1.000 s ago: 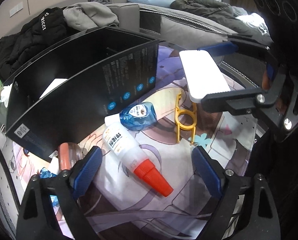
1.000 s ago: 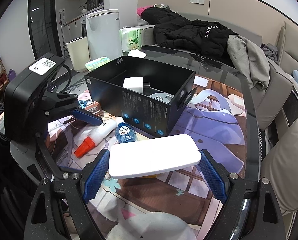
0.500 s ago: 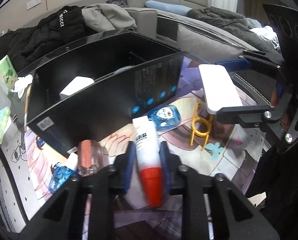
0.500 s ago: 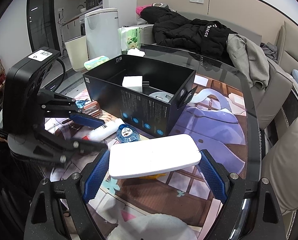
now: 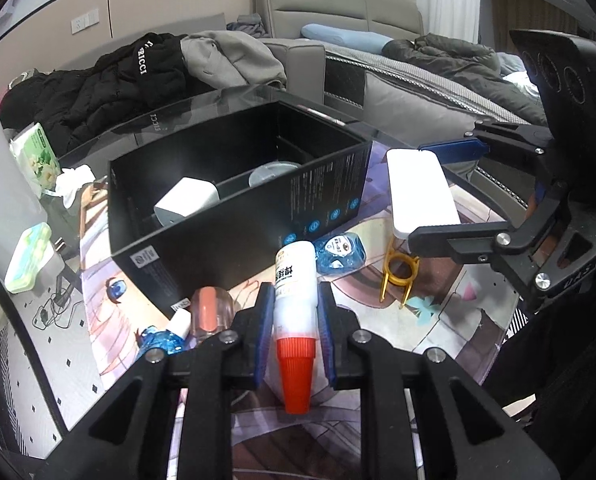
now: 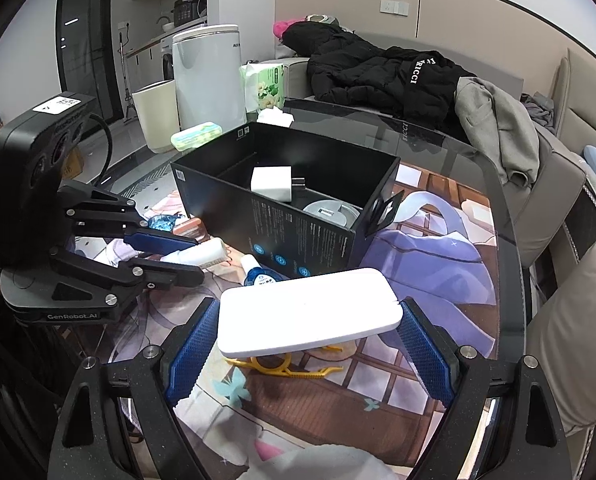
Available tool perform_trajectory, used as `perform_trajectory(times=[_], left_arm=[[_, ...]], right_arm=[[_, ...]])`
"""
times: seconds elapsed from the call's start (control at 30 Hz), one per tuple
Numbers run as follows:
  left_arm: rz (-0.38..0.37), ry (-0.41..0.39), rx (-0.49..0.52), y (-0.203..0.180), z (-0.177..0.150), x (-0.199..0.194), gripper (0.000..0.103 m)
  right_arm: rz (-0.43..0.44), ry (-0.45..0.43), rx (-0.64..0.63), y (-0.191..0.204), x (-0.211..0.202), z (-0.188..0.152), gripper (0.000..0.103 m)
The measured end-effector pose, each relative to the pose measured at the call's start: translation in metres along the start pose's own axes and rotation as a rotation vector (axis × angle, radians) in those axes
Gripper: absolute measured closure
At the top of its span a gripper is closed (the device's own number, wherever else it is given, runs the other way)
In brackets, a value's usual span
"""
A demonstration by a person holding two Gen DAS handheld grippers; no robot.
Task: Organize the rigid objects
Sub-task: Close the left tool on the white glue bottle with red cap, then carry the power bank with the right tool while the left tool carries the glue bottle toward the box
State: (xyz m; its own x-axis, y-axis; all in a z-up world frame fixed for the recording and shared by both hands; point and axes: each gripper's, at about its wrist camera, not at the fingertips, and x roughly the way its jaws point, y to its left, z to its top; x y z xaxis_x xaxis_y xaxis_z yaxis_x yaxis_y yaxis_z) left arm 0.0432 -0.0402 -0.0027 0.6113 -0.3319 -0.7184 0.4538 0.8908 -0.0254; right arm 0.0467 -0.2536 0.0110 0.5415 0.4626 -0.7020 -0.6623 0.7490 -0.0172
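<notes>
My left gripper (image 5: 294, 320) is shut on a white glue bottle (image 5: 294, 280) with an orange cap, held above the mat in front of the open black box (image 5: 238, 216); it also shows in the right wrist view (image 6: 202, 254). My right gripper (image 6: 305, 340) is shut on a flat white case (image 6: 307, 312), held above the mat right of the box (image 6: 298, 224). The case also shows in the left wrist view (image 5: 419, 188). Inside the box lie a white charger (image 6: 272, 182) and a grey round item (image 6: 329, 214).
On the mat lie a blue correction tape (image 5: 339, 250), a yellow clip (image 5: 399, 276), a clear tube with an orange core (image 5: 212, 312) and a blue wrapper (image 5: 160, 342). A green case (image 5: 28, 260) and tissue pack (image 5: 38, 156) lie at the left. Jackets lie behind the table.
My left gripper closed on the glue bottle and lifted it off the mat, now pointing at the box. My right gripper kept holding the white case almost still.
</notes>
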Motion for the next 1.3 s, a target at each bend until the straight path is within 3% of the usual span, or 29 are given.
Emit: perform_trajectory(times=[0.4,1.3], left_arm=[[0.000,-0.117,-0.015,0.005,0.013,-0.031,0.084],[0.038,-0.261,-0.093,0.037,0.047,-0.043,0.084]], right_arm=[[-0.012,-0.160,0.039,0.000,-0.022,0.015,0.013],[-0.055,-0.223,0.086,-0.007,-0.015,0.037,0.013]])
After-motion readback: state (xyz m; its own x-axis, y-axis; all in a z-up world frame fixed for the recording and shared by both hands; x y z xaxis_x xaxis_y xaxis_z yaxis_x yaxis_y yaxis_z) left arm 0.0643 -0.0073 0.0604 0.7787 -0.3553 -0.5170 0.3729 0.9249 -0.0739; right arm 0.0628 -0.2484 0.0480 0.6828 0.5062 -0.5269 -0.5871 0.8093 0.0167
